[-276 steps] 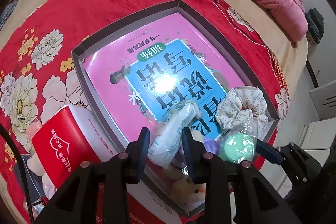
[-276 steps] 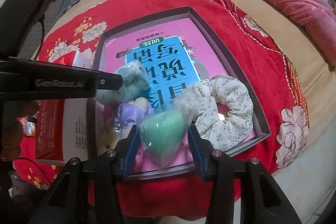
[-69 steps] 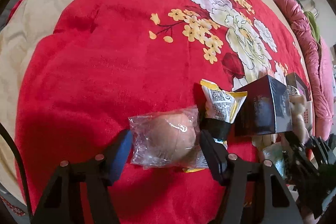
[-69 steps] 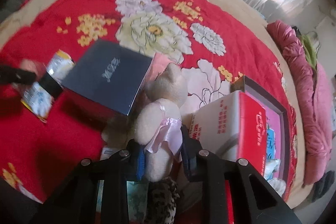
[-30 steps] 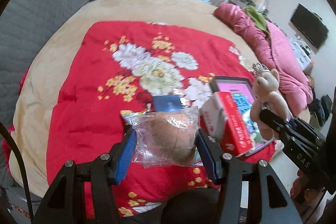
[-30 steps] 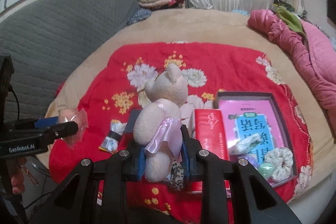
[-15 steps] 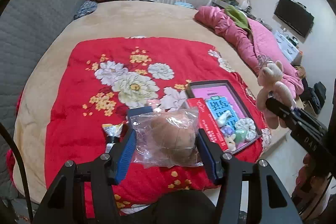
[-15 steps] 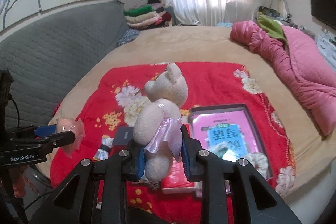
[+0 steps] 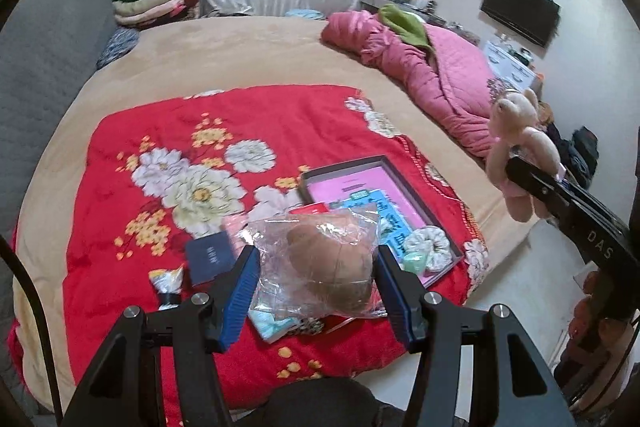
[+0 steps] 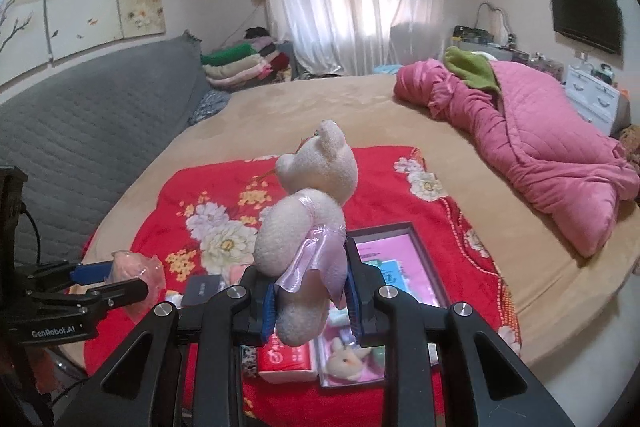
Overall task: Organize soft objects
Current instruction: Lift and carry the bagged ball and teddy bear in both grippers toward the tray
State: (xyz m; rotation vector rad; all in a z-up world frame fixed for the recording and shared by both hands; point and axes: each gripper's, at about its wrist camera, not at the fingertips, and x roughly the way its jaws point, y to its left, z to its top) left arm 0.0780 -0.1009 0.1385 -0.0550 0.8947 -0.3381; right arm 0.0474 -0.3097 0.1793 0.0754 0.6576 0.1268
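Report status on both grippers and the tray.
Left gripper shut on bagged brown toy. Right gripper shut on teddy bear. Tray below, unobstructed.

From my remote station, the tray [image 9: 436,217] lay on the blanket [image 9: 120,195], right of the dark box [image 9: 210,255]. The scrunchie [image 9: 430,246] sat in the tray's near corner; the quilt [image 10: 540,147] lay behind, rightward.

The left gripper [image 9: 316,273] clamps a clear plastic bag [image 9: 320,267] holding a brown rounded soft thing, perhaps a squishy toy, above the red floral blanket [image 9: 168,155]. Below lies a dark tray [image 9: 436,219] with a pink book and a floral scrunchie [image 9: 430,247]. At right, the right gripper [image 9: 524,175] holds a cream teddy bear [image 9: 516,135].
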